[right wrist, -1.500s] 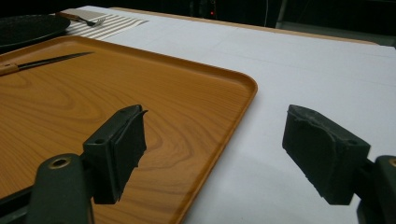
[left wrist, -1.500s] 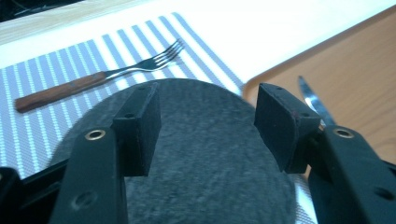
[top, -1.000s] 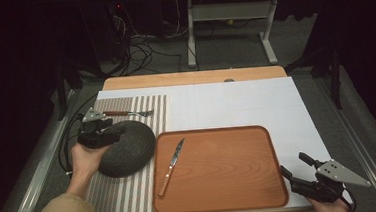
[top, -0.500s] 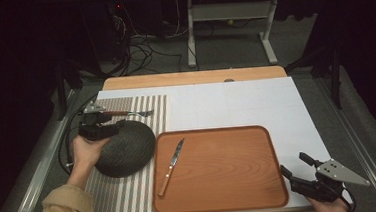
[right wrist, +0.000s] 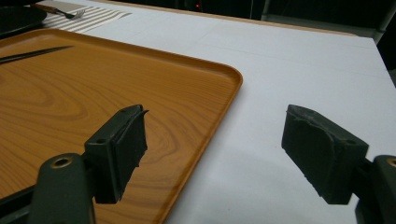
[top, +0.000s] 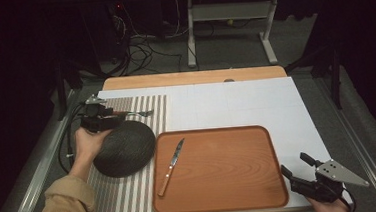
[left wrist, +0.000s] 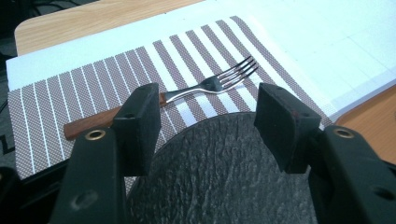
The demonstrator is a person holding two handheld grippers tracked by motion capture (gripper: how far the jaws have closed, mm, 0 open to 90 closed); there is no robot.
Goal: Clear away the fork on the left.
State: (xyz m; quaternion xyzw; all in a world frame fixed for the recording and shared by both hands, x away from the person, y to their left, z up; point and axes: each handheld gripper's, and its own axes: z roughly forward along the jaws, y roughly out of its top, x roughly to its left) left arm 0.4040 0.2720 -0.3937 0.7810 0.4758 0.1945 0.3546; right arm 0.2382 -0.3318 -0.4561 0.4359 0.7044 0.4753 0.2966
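Nearest, one right gripper (top: 294, 166) at the front right corner of the bench (top: 236, 102): fingers (right wrist: 122, 144) spread wide, nothing between them, hovering by the tray's right edge. One wooden tray (top: 230, 170), lying flat near the front. One knife (top: 171, 166) with a wooden handle, resting on the tray's left part, blade pointing away. One dark round plate (top: 124, 148), set on the striped mat just left of the tray. One striped placemat (top: 132, 195), brown and white, along the bench's left side. One left gripper (top: 114, 122), held over the far rim of the plate: fingers (left wrist: 140, 121) wide apart, empty, the plate's rim (left wrist: 224, 158) showing beneath the gap. One fork (left wrist: 187, 95) with a wooden handle, lying on the mat just beyond the plate and the left gripper, tines pointing toward the white sheet. One white sheet (top: 236, 107), covering the rest of the bench.
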